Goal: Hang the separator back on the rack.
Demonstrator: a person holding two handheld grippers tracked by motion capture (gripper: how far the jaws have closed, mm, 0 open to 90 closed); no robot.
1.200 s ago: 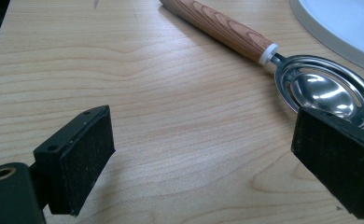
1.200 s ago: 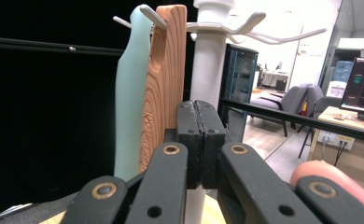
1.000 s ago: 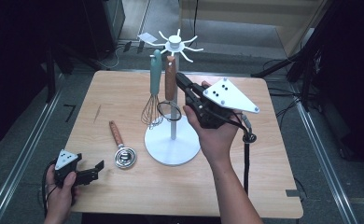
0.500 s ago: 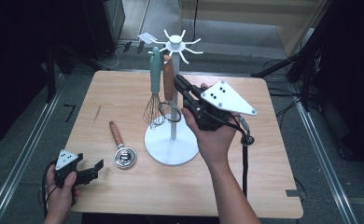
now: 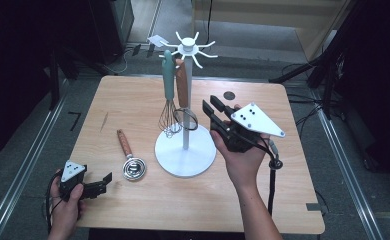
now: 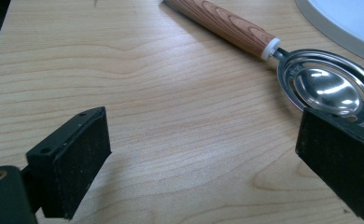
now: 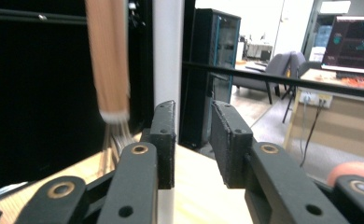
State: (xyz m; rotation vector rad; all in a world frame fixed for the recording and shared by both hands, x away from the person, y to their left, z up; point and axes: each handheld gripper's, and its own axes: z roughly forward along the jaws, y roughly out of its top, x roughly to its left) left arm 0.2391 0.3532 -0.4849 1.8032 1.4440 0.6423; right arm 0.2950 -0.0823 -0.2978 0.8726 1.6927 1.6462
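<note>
Looking along the left gripper (image 6: 203, 154), wide-open jaws frame the strainer (image 6: 327, 88); the right gripper (image 5: 214, 112) has just been opening, empty, beside the stand (image 5: 185, 150).

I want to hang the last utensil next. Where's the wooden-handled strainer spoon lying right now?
In the high view the strainer spoon lies flat on the table, left of the white rack base, just ahead of the open left gripper.

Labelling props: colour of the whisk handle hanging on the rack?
Teal whisk handle, clearest in the high view.
</note>
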